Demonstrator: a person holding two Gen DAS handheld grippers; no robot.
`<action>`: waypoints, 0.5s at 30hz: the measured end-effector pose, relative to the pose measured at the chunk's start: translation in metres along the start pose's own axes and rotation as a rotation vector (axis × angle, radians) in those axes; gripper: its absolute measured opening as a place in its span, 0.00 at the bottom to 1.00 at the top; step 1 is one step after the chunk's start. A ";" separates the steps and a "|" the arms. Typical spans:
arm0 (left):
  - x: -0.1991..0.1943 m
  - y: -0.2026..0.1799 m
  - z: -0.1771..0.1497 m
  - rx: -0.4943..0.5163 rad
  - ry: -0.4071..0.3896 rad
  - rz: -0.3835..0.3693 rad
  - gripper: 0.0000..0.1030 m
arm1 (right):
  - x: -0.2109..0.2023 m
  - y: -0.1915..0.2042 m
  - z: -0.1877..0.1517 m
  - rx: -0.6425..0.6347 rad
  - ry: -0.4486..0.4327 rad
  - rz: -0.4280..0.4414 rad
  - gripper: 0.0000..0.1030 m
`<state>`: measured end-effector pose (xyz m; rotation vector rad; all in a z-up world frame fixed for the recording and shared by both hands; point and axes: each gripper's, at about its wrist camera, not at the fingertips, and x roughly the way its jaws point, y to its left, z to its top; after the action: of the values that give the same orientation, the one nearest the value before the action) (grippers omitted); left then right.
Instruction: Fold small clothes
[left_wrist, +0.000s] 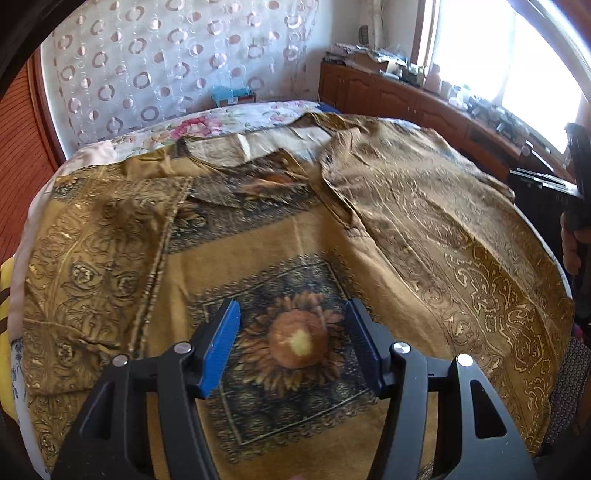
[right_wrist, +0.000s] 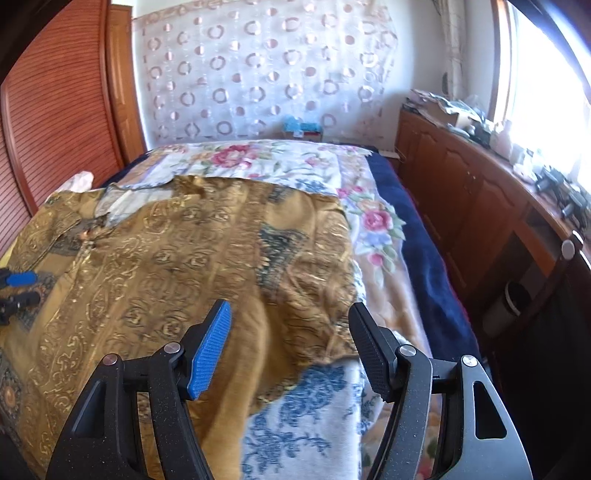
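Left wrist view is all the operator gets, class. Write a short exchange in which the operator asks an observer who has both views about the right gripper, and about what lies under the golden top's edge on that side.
Operator: Is the right gripper holding anything?
Observer: No. The right gripper is open, with nothing between its fingers.
Operator: What is under the top's edge there?
Observer: A white cloth with blue flowers shows from under the near corner of the golden top.
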<state>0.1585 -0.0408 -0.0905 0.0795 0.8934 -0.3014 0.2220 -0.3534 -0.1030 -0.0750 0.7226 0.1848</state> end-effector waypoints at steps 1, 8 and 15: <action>0.001 -0.002 0.000 0.008 0.003 0.006 0.57 | 0.002 -0.004 -0.001 0.007 0.004 -0.002 0.66; 0.001 -0.005 0.000 0.025 0.005 0.016 0.59 | 0.017 -0.020 -0.003 0.037 0.039 -0.007 0.66; 0.004 0.000 0.001 0.011 0.011 0.025 0.70 | 0.033 -0.033 -0.005 0.078 0.091 0.020 0.66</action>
<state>0.1614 -0.0422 -0.0926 0.1022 0.9008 -0.2829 0.2489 -0.3821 -0.1285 -0.0016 0.8207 0.1734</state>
